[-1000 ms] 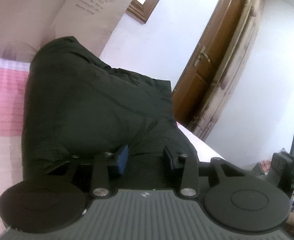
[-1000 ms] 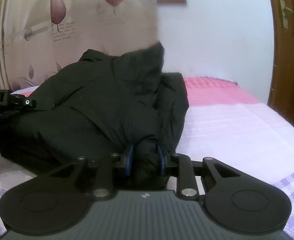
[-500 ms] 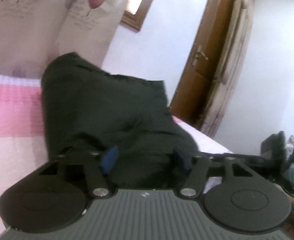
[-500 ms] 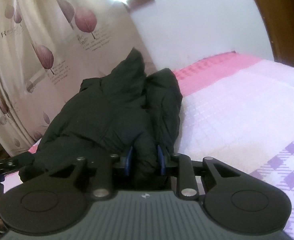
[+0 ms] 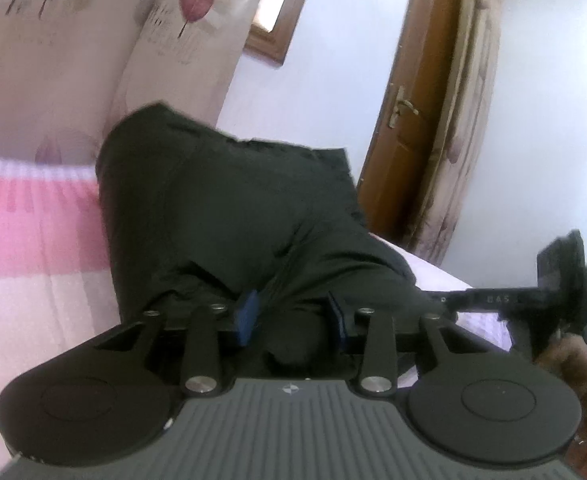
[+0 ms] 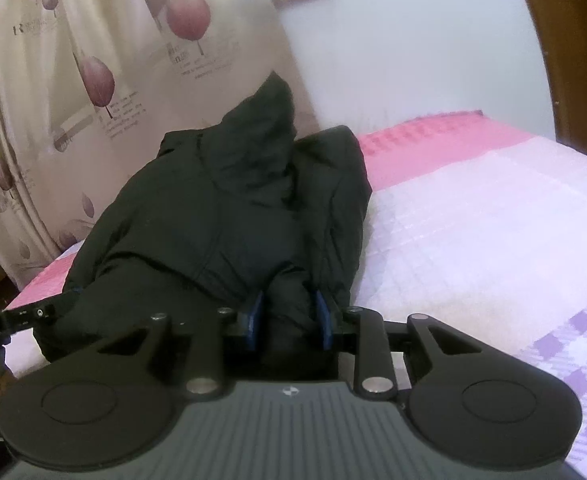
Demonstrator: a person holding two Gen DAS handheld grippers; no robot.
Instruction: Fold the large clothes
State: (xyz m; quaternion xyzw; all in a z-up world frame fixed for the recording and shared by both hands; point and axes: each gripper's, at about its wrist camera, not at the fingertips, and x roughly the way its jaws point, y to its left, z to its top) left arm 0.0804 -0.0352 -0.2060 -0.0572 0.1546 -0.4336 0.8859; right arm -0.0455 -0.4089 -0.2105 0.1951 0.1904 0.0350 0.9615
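Left gripper (image 5: 293, 314) jaws widened around jacket (image 5: 233, 208).

Black padded jacket (image 6: 213, 216), quilted seams visible, lies bunched in a rumpled heap on the bed, over the pink and pale checked cover, near the curtain side. One part stands up in a peak at the far end. Near edge gathered into thick folds; fabric dark, matte, puffy (image 5: 233, 216).

I saw the jacket (image 6: 221, 216) heaped on the bed (image 6: 473, 232), toward its left side. The curtain (image 6: 73, 100) hung behind it. My right gripper (image 6: 287, 316) sat at its near edge, my left gripper (image 5: 291, 316) at another edge. The door (image 5: 417, 120) stood behind the bed.
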